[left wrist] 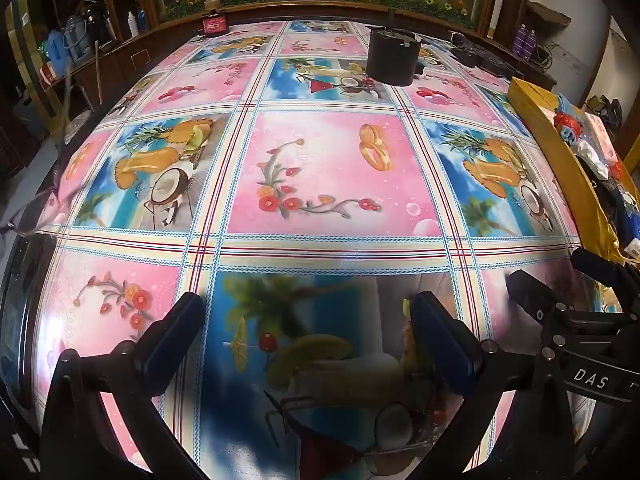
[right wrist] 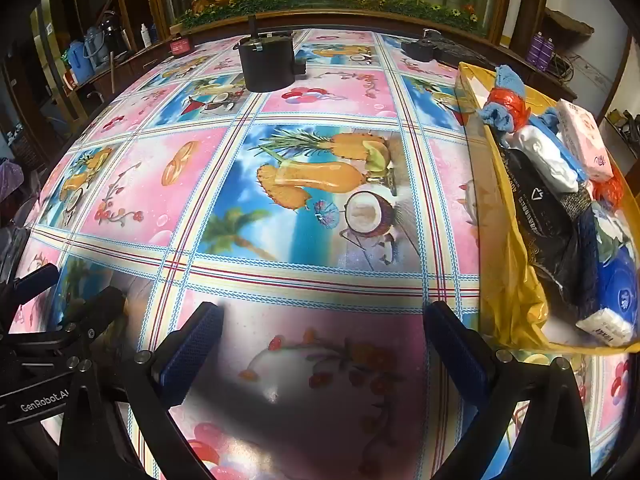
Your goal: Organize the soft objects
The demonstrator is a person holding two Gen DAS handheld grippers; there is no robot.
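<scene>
Left wrist view: left hand-held gripper (left wrist: 308,344) has jaws spread wide, nothing between them, hovering low over the surface (left wrist: 332,176) with its fruit-print oilcloth. Black cylindrical container (left wrist: 393,57) stands far back. Yellow box (left wrist: 560,148) sits at the right edge, soft objects (left wrist: 588,148) piled inside, only partly visible here. Right hand-held gripper (left wrist: 568,280) pokes in from the right, close beside.

Right wrist view: right hand-held gripper (right wrist: 324,348) is also wide apart and empty, over bare oilcloth. Yellow box (right wrist: 508,304) is just right of it, near its right finger. Inside: blue cloth (right wrist: 506,80), red mesh bundle (right wrist: 505,102), white roll (right wrist: 548,160), pink tissue pack (right wrist: 586,140), black bag (right wrist: 548,216), small white pack (right wrist: 606,326) at the near corner, all jumbled and overlapping. Left hand-held gripper (right wrist: 68,284) shows at the left edge.

Judgement: the step looks like a first pick from the box. Best bet is right gripper, swing right, come down from above on a top-lying item like the white roll or pink pack, pinch mid-body, lift straight to avoid dragging the neighbours or the liner. Left stays ready to receive or steady the box.
</scene>
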